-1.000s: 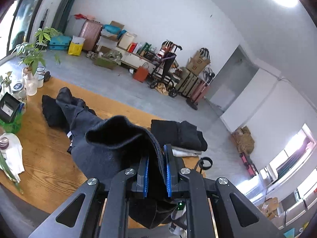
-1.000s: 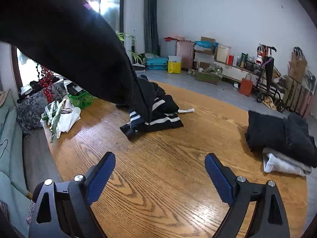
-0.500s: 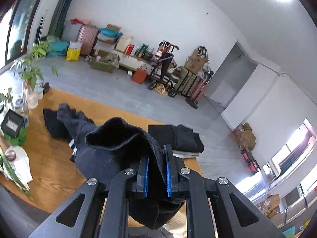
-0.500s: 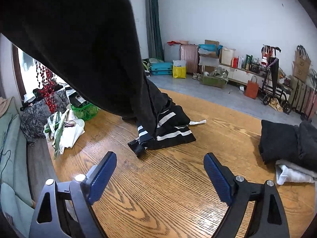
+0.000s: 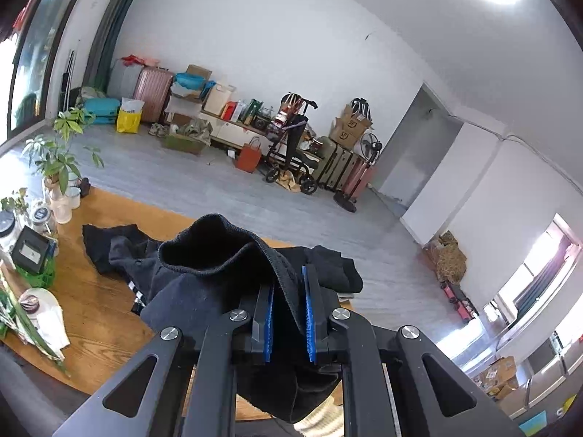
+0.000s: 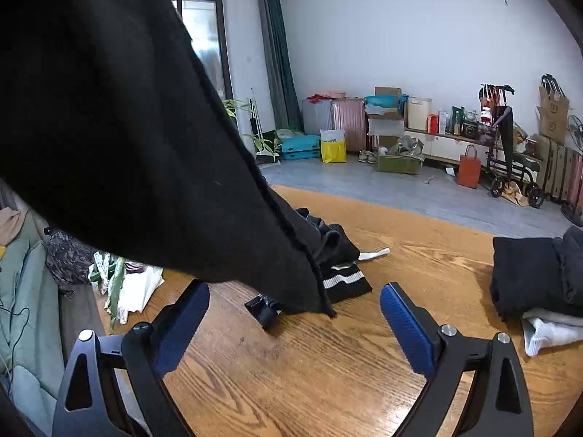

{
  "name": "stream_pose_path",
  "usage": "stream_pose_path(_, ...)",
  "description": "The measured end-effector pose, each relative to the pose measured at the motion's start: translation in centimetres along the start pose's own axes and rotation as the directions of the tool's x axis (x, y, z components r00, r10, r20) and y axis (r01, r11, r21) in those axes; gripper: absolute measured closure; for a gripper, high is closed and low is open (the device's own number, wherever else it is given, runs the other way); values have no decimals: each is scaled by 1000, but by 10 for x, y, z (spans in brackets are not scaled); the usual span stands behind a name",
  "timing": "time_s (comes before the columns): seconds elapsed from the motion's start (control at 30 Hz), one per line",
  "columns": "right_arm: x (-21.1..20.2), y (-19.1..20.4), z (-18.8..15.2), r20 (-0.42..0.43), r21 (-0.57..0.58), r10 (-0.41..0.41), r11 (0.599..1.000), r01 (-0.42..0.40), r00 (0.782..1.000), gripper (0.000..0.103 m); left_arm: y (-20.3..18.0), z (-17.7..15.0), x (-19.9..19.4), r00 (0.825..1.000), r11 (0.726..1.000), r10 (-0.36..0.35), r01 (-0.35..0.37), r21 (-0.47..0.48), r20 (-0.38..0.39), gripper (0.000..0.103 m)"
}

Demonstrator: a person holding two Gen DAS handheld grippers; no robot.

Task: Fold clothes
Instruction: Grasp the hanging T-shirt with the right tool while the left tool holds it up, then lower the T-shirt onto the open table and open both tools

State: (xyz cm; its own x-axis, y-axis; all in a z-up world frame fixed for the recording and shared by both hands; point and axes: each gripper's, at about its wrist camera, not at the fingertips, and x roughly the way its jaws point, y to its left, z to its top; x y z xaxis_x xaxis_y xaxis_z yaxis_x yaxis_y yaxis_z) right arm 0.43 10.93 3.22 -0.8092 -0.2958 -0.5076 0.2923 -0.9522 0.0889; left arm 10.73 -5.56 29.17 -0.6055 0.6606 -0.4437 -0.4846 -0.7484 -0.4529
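Round wooden table, cluttered room behind. Left gripper clamped on ribbed hem of black garment, raised off the table. Right gripper spread wide, empty, low over bare wood. Garment hung in a long slope down toward far striped cuff touching the table. Free edge just ahead-left of right fingers; right hand nearer it. Beyond, folded stack.

Wood-grain tabletop, rounded edge. On it: dark pile w/ white-striped cuff near centre, small white scrap just beside it; folded black stack on a white garment at right; plants, jars & green basket along left edge.
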Motion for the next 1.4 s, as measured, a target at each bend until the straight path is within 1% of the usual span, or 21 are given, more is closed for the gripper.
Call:
stream_pose_path(0.03, 5, 1, 1, -5, -3, 2, 1000, -2, 1000, 12, 0, 0, -3, 1000, 1000, 9, -9, 2, 4, 89)
stream_pose_path(0.1, 15, 4, 3, -19, -9, 1, 1000, -1, 1000, 35, 3, 0, -7, 1000, 1000, 30, -30, -5, 8, 89)
stream_pose_path(0.13, 19, 5, 5, -32, -13, -14, 1000, 14, 999, 71, 5, 0, -9, 999, 999, 43, -43, -10, 9, 89)
stream_pose_path(0.17, 23, 6, 6, -49, -17, -31, 999, 30, 998, 84, 7, 0, -10, 999, 999, 51, -50, -14, 10, 89)
stream_pose_path(0.2, 25, 7, 7, -68, -20, -44, 999, 42, 997, 88, 9, -1, -12, 999, 998, 52, -52, -18, 11, 89)
stream_pose_path(0.23, 24, 8, 7, -77, -22, -44, 999, 43, 996, 96, 12, -1, -14, 998, 998, 56, -56, -22, 13, 89)
stream_pose_path(0.3, 18, 6, 9, -76, -29, -62, 998, 60, 995, 96, 18, -2, -19, 997, 997, 69, -68, -32, 21, 89)
stream_pose_path(0.43, -4, -10, 19, -31, -6, -103, 995, 102, 994, 97, 29, -2, -28, 995, 995, 91, -89, -54, 36, 89)
stream_pose_path(0.53, -22, -25, 35, -16, 15, -111, 994, 112, 994, 97, 37, -2, -31, 994, 993, 100, -97, -71, 39, 89)
stream_pose_path(0.67, -52, -36, 56, 27, -12, -169, 986, 169, 985, 97, 39, -1, -32, 991, 990, 126, -122, -77, 45, 89)
stream_pose_path(0.77, -87, -47, 79, 87, 0, -215, 976, 216, 973, 97, 47, 4, -31, 989, 986, 139, -133, -97, 58, 89)
stream_pose_path(0.83, -118, -56, 96, 140, 10, -264, 964, 265, 954, 97, 53, 6, -25, 984, 982, 163, -156, -108, 66, 90)
stream_pose_path(0.87, -135, -60, 104, 172, 12, -292, 956, 294, 941, 97, 56, 6, -21, 983, 980, 172, -164, -113, 66, 90)
stream_pose_path(0.93, -167, -66, 117, 227, 18, -340, 938, 345, 912, 97, 62, 4, -8, 983, 979, 173, -166, -119, 57, 90)
stream_pose_path(1.03, -215, -71, 129, 292, 38, -404, 911, 411, 867, 97, 66, -2, 18, 987, 983, 157, -152, -107, 39, 91)
stream_pose_path(1.1, -239, -71, 129, 319, 41, -427, 898, 437, 846, 97, 68, -10, 39, 993, 988, 122, -120, -99, 9, 92)
stream_pose_path(1.17, -249, -69, 123, 325, 27, -455, 881, 472, 829, 97, 71, -18, 61, 995, 991, 97, -98, -93, -24, 92)
stream_pose_path(1.23, -249, -69, 112, 305, 19, -477, 868, 495, 824, 97, 77, -33, 89, 993, 990, 100, -106, -91, -63, 93)
stream_pose_path(1.3, -239, -72, 99, 264, 12, -493, 861, 509, 829, 97, 90, -57, 121, 990, 989, 101, -110, -94, -102, 93)
stream_pose_path(1.33, -233, -76, 87, 244, 13, -499, 859, 511, 832, 97, 96, -69, 135, 987, 989, 100, -112, -97, -123, 93)
stream_pose_path(1.4, -216, -87, 55, 194, 30, -503, 861, 508, 842, 97, 115, -100, 163, 979, 985, 85, -111, -132, -188, 93)
